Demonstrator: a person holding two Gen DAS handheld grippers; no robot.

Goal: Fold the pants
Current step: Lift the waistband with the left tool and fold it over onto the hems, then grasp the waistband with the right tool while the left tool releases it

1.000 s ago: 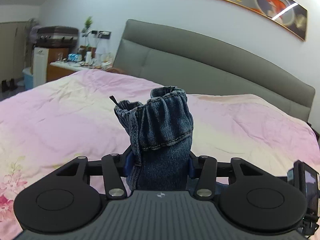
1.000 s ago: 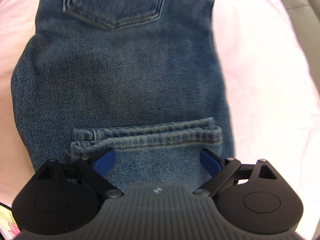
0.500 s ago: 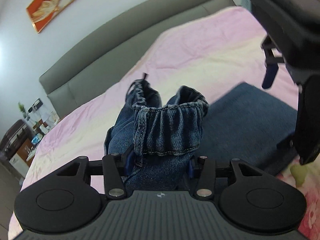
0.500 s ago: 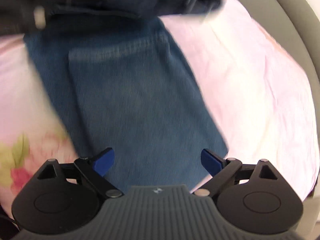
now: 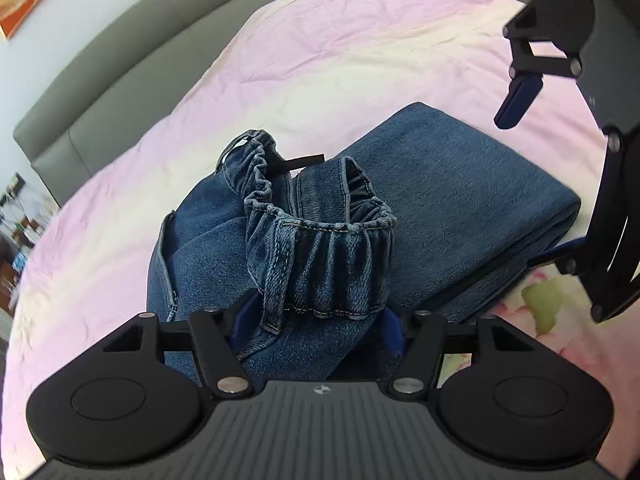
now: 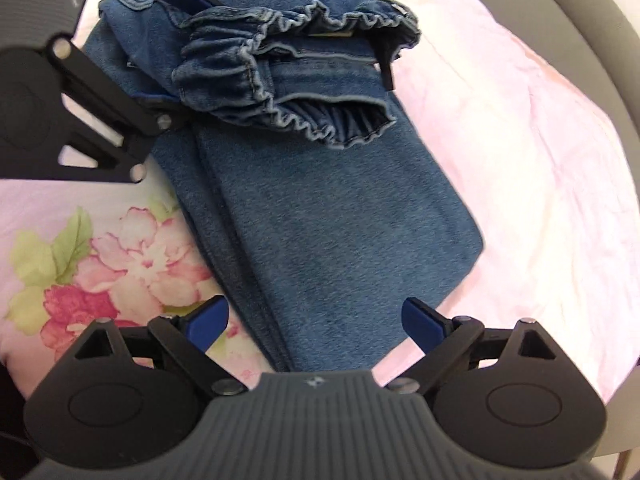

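Blue denim pants (image 5: 460, 208) lie folded on the bed, with the legs stacked flat (image 6: 320, 220). The gathered elastic waistband (image 5: 320, 248) is bunched on top of the stack. My left gripper (image 5: 316, 320) has its jaws opening, and the waistband still sits between the blue pads (image 5: 244, 312), no longer squeezed. In the right wrist view, the left gripper (image 6: 176, 46) straddles the waistband (image 6: 288, 60) at the top left. My right gripper (image 6: 316, 320) is open over the near end of the stack and holds nothing. It hangs at the right edge of the left wrist view (image 5: 536, 176).
The pink bedsheet (image 5: 360, 40) has a floral print (image 6: 120, 260) beside the pants. A grey padded headboard (image 5: 120, 80) runs along the far side of the bed. A cluttered nightstand (image 5: 12, 232) stands at the left, past the mattress edge.
The left gripper rolled and came down, bringing the waistband onto the folded legs, and its jaws have spread wider. The right gripper drew back from the hem along the stack, still open.
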